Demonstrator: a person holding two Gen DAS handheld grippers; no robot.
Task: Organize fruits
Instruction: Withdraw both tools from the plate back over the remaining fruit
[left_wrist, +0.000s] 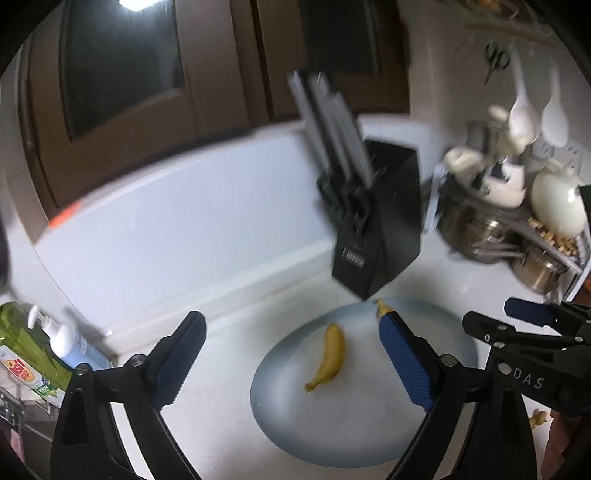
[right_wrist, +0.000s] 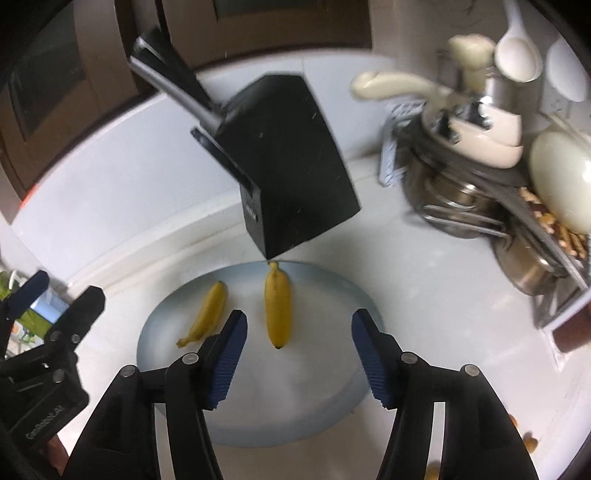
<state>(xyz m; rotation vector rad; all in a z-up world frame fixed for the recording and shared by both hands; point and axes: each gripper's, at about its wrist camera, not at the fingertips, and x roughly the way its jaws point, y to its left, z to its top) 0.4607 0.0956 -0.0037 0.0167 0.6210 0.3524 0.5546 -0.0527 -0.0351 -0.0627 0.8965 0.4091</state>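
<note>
Both grippers, left (left_wrist: 284, 360) and right (right_wrist: 299, 356), hang open and empty above the plate (right_wrist: 325, 406), where two bananas (right_wrist: 279, 304) (right_wrist: 207, 315) already lie side by side, so little seems left besides stray bits at near right.

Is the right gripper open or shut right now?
Open. The right gripper has its blue pads spread wide above the plate, holding nothing; a banana lies between them.

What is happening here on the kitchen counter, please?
A person holds two hand-held grippers over a pale blue plate. Two bananas lie on it: a curved banana and a straighter banana. The right hand-held gripper and the left hand-held gripper are both open, holding nothing.
</note>
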